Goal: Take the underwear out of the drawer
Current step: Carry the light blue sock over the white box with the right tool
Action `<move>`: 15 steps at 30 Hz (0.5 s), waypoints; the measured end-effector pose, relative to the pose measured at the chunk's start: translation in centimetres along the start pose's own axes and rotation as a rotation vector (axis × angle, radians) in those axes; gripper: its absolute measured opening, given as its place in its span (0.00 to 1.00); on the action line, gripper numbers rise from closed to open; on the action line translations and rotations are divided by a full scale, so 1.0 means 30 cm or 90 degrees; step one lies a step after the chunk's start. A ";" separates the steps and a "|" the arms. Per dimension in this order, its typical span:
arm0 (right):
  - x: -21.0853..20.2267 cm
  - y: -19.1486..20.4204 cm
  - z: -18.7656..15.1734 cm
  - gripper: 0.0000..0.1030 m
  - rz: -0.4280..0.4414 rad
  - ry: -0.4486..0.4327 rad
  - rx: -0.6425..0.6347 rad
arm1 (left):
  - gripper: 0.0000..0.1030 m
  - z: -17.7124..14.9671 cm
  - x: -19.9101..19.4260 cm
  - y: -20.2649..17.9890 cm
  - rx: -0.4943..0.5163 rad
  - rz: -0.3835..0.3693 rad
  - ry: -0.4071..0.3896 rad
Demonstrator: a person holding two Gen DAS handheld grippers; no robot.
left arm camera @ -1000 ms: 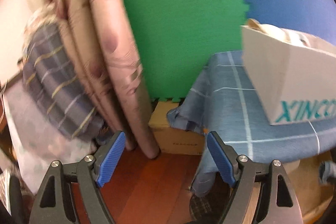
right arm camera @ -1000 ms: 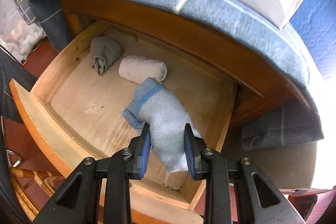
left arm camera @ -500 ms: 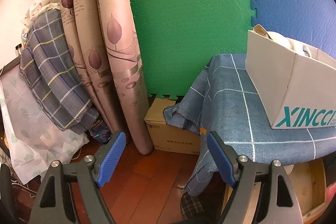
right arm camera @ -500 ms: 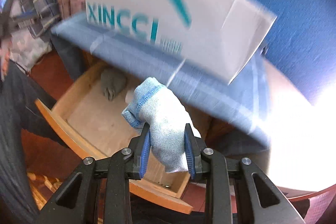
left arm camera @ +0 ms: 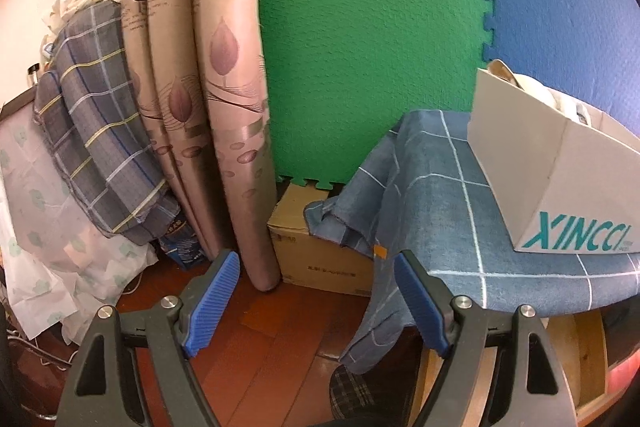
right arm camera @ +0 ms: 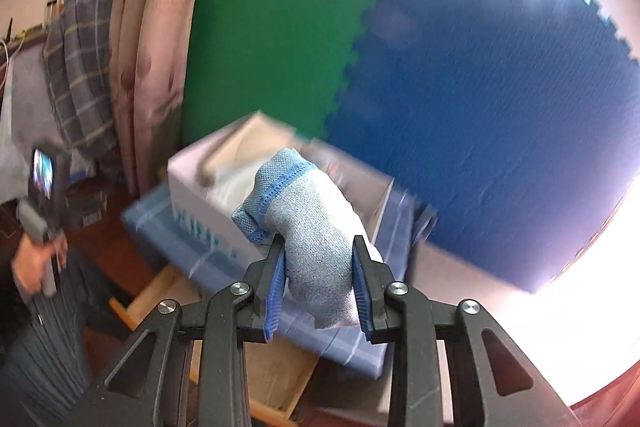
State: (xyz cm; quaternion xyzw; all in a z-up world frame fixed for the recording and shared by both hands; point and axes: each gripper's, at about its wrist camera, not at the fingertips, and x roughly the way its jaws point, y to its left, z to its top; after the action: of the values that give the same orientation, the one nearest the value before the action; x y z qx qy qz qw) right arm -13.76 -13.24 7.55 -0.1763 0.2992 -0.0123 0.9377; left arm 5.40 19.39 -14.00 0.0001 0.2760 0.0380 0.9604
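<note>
Underwear, a rolled grey bundle with a blue edge, sits between the two blue pads of the right gripper; the pads press on both its sides, so the jaws are shut tight on it; it hangs in the air above the white box and the blue cloth; part of the wooden drawer shows low down, under the cloth; this view is blurry; far left, a hand holds the other tool.

In the left view, the left gripper has its jaws wide apart with nothing between them; past it are the red-brown floor, a brown carton, tall rolls, a green mat and a blue mat; the white box stands on the blue cloth.
</note>
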 end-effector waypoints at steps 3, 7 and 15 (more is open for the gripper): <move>-0.062 -0.041 0.094 0.27 -0.019 -0.030 -0.003 | 0.80 -0.007 -0.008 -0.041 0.026 -0.042 0.000; -0.121 -0.084 0.198 0.28 -0.036 -0.058 -0.003 | 0.80 -0.031 -0.018 -0.130 0.085 -0.078 0.005; -0.151 -0.149 0.356 0.28 -0.049 -0.083 0.009 | 0.80 -0.078 -0.032 -0.247 0.151 -0.130 0.024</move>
State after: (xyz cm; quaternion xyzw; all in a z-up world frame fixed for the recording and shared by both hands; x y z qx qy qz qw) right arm -11.08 -13.39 19.69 -0.1814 0.2300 -0.0390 0.9553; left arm 3.88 11.88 -15.64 0.0849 0.2953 -0.0929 0.9471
